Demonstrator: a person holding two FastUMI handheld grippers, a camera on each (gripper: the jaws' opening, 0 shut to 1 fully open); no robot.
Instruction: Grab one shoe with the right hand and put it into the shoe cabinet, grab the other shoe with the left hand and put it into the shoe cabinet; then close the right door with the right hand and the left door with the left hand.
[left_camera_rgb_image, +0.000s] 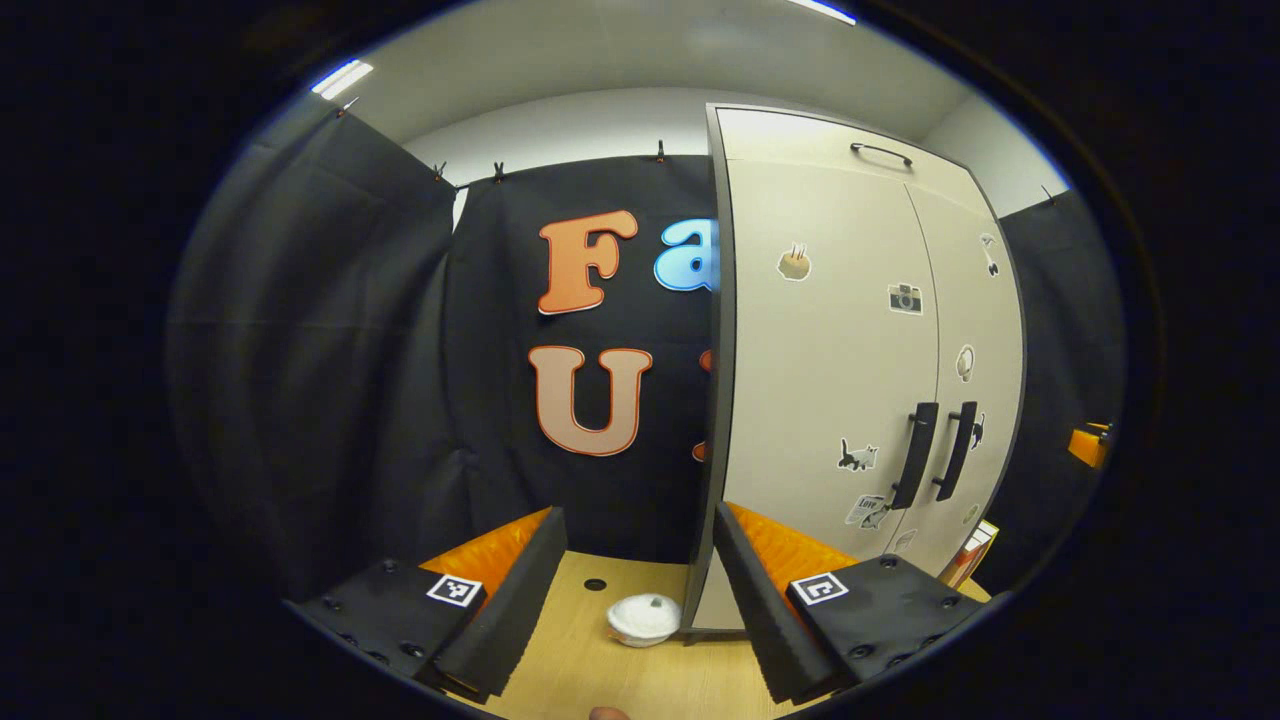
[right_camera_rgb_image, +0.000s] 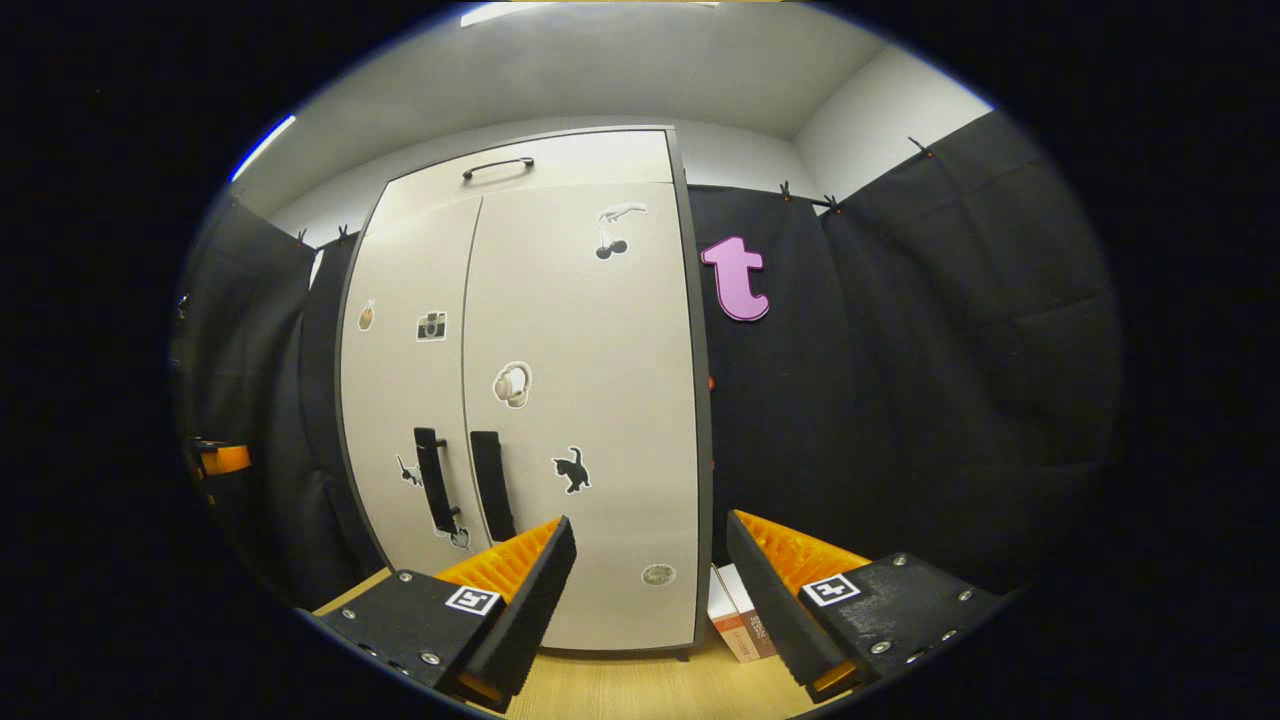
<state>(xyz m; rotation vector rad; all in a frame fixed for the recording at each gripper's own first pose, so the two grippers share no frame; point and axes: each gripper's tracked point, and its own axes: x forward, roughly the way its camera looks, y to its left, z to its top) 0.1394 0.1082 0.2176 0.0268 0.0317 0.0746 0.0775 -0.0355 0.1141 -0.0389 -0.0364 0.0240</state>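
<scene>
The pale shoe cabinet (left_camera_rgb_image: 830, 330) stands on the wooden table, to the right in the left gripper view. Both its doors lie flat and shut, with the two dark handles (left_camera_rgb_image: 935, 455) side by side. My left gripper (left_camera_rgb_image: 638, 518) is open with nothing between its fingers, near the cabinet's left edge. In the right gripper view the shoe cabinet (right_camera_rgb_image: 560, 330) stands close ahead, its doors shut and its handles (right_camera_rgb_image: 462, 485) to the left. My right gripper (right_camera_rgb_image: 650, 525) is open and holds nothing, level with the lower part of the right door (right_camera_rgb_image: 590, 400).
A small white round lidded thing (left_camera_rgb_image: 643, 618) sits on the table (left_camera_rgb_image: 580, 660) by the cabinet's left corner. Boxes (right_camera_rgb_image: 740, 610) lean against the cabinet's right side. An orange part (right_camera_rgb_image: 225, 458) shows far left. Black cloth walls surround the table.
</scene>
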